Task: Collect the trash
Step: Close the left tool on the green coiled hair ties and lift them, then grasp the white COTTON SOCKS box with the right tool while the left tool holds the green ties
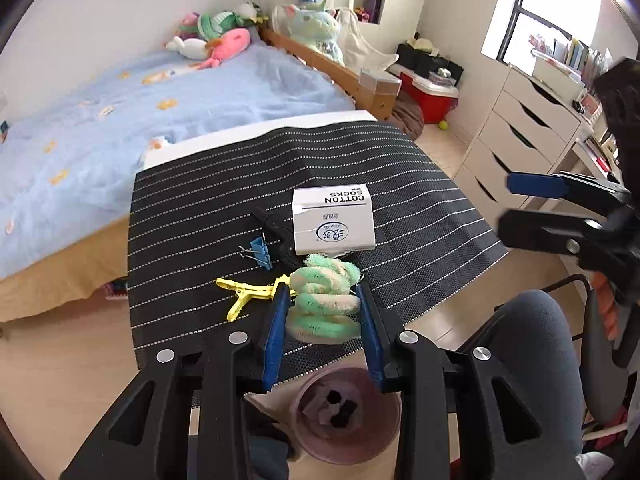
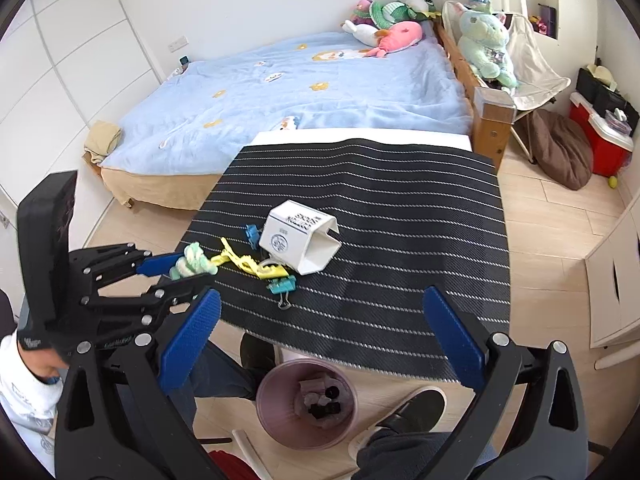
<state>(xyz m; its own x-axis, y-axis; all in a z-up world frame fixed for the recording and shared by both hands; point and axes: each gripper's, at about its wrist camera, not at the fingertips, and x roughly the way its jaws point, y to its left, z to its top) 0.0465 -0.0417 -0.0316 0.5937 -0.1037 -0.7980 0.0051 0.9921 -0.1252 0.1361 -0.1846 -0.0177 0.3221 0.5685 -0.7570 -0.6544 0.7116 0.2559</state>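
My left gripper (image 1: 323,300) is shut on a fluffy green-and-cream hair tie (image 1: 324,300), held just above the near part of the black striped mat (image 1: 420,184). In the right wrist view the left gripper (image 2: 188,266) shows at the left with the hair tie (image 2: 194,264) between its fingers. My right gripper (image 2: 320,308) is open and empty above the mat's near edge; it also shows in the left wrist view (image 1: 506,200). A pink trash bin (image 1: 344,416) holding scraps stands on the floor under the table edge, also in the right wrist view (image 2: 306,402).
On the mat lie a white cotton-socks box (image 1: 334,220) (image 2: 300,240), a yellow clip (image 1: 250,294) (image 2: 248,264), a blue binder clip (image 1: 258,252), a teal binder clip (image 2: 282,286) and a black object (image 1: 276,232). A bed (image 2: 300,88) lies behind; drawers (image 1: 516,136) stand right.
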